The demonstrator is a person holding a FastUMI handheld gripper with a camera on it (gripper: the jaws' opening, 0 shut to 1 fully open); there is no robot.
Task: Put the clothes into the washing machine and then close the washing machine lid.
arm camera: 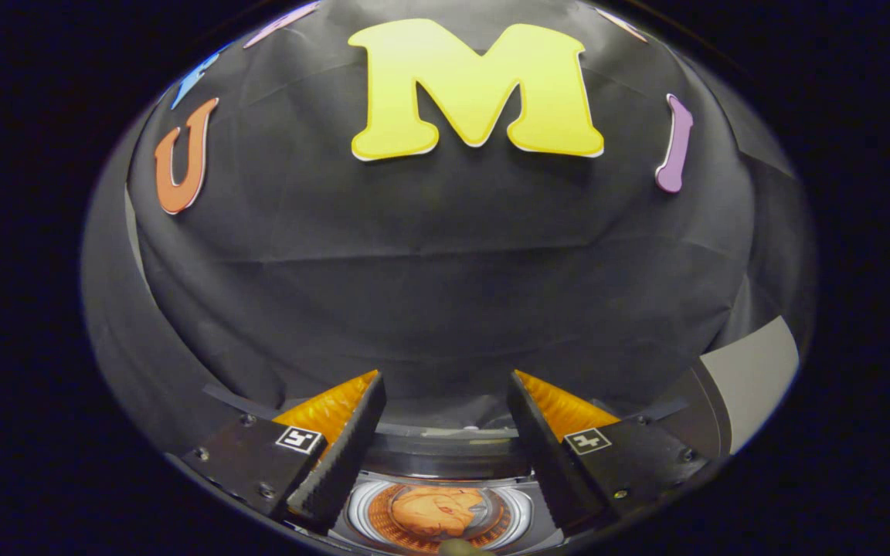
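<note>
My gripper [445, 405] is open, its two black ribbed fingers [341, 455] spread wide with nothing between them. Low down between the fingers lies the washing machine [445, 452], seen from above with its top opening uncovered. Inside its round drum [364, 506] rests a crumpled orange garment [436, 510]. The gripper hangs above the machine, pointing mostly at the black cloth wall beyond. The machine's lid is hidden from me.
The black cloth booth wall [445, 262] rises straight ahead beyond the fingers. A grey panel [750, 378] stands past the right finger, at the side of the booth.
</note>
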